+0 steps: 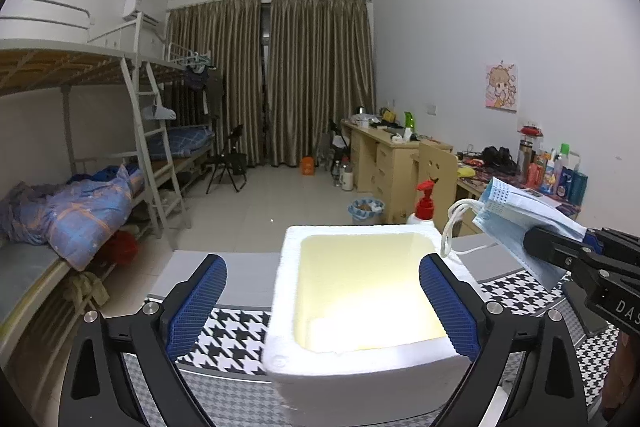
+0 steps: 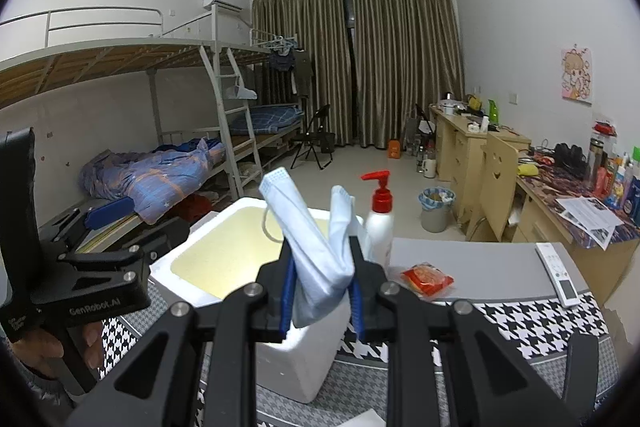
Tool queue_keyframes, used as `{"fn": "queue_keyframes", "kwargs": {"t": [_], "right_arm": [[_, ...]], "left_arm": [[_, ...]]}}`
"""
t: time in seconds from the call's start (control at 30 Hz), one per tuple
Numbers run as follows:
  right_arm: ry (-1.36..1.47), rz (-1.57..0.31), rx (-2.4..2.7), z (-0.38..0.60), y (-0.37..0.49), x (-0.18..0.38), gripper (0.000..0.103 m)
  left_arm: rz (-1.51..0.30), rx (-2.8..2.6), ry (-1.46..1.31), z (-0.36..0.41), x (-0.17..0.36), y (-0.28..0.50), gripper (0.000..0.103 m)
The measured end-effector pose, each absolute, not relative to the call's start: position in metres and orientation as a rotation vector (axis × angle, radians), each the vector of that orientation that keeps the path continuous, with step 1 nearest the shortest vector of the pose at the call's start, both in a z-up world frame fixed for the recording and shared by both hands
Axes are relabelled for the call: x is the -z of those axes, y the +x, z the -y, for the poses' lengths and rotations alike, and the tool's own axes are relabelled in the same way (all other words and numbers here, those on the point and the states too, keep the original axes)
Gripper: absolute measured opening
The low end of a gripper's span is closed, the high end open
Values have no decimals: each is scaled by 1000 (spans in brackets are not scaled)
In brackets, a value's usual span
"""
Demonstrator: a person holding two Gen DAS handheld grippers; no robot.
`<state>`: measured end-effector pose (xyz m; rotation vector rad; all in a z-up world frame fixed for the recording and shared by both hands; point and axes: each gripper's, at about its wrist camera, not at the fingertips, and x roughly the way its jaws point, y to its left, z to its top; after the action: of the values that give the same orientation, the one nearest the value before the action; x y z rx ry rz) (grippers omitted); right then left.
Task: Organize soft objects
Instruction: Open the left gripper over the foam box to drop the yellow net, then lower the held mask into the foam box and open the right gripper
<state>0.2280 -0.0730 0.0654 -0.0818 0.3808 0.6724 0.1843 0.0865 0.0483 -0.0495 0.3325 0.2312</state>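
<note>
Right tongs clamp face mask | foam box beside

Foam box part hidden behind mask

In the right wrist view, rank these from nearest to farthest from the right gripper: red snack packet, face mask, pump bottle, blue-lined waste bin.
1. Face mask: clamped between the fingers of the right gripper.
2. Pump bottle: just beyond, slightly right, beside the foam box.
3. Red snack packet: right, on the grey surface; too close to the bottle to rank firmly.
4. Waste bin: on the floor, beyond the table.
</note>
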Motion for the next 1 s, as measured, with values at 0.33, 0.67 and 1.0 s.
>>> {"fn": "queue_keyframes", "kwargs": {"t": [0.33, 0.67, 1.0], "right_arm": [[-100, -402, -715, 52, 230, -66, 27], [-116, -459, -728, 33, 245, -59, 27], [-137, -513, -727, 16, 257, -51, 28]], "left_arm": [[-313, -273, -54, -99, -50, 173, 102], [-309, -307, -61, -114, -47, 162, 102], [-311, -311, -80, -124, -41, 155, 102]]}}
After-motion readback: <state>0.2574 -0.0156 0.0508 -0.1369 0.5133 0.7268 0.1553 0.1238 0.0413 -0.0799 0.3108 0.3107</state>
